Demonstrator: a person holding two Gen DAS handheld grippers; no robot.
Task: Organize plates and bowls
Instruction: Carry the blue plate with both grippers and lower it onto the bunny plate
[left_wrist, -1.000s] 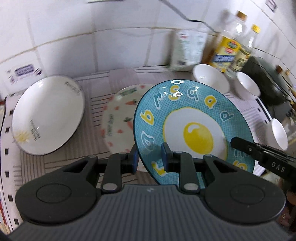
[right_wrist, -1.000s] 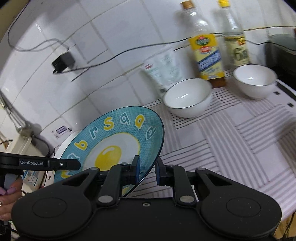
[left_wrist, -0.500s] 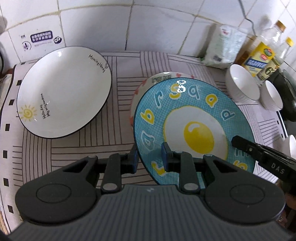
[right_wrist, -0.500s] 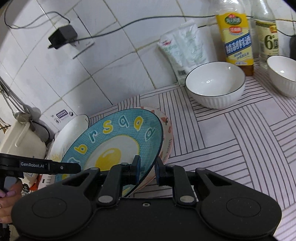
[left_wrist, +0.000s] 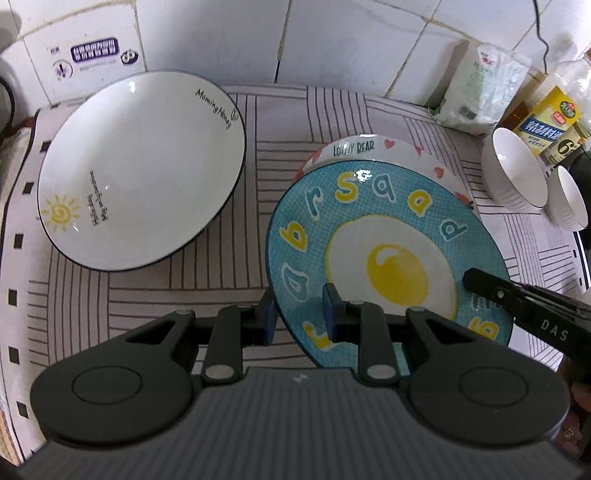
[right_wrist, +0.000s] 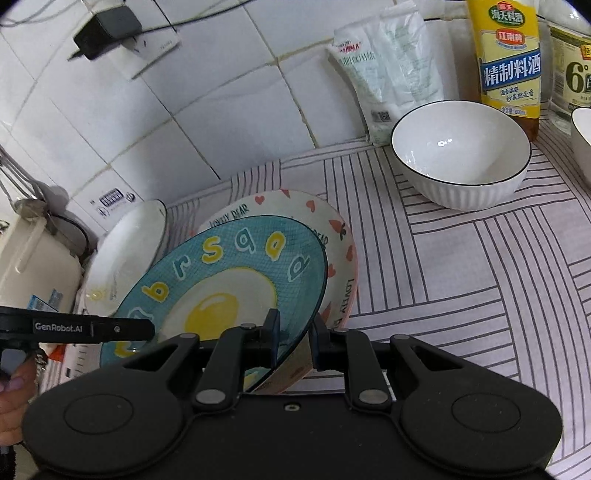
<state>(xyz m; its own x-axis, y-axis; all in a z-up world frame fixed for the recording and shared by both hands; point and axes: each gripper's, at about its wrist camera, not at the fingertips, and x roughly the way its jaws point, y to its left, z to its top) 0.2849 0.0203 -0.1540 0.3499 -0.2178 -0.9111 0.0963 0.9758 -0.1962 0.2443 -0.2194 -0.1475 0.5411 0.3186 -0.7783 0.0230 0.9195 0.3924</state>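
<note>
A blue plate with a fried-egg picture (left_wrist: 388, 254) (right_wrist: 221, 288) is held from both sides. My left gripper (left_wrist: 299, 314) is shut on its left rim and my right gripper (right_wrist: 293, 341) is shut on its right rim. The blue plate hovers low over a pale plate with red hearts and the words "Lovely Bear" (left_wrist: 373, 147) (right_wrist: 332, 236), covering most of it. Whether the two touch is unclear. A large white plate with a sun drawing (left_wrist: 140, 170) (right_wrist: 125, 247) lies to the left.
White ribbed bowls (right_wrist: 461, 155) (left_wrist: 517, 173) stand at the right on the striped cloth (right_wrist: 461, 277). Behind them are a white pouch (right_wrist: 388, 66) and bottles (right_wrist: 506, 59) against the tiled wall. A cream appliance (right_wrist: 33, 266) stands far left. A person's fingers (right_wrist: 14, 384) grip the left handle.
Both grippers carried the blue plate down and to the left, over the heart plate. It now covers most of that plate. The grips stayed the same.
</note>
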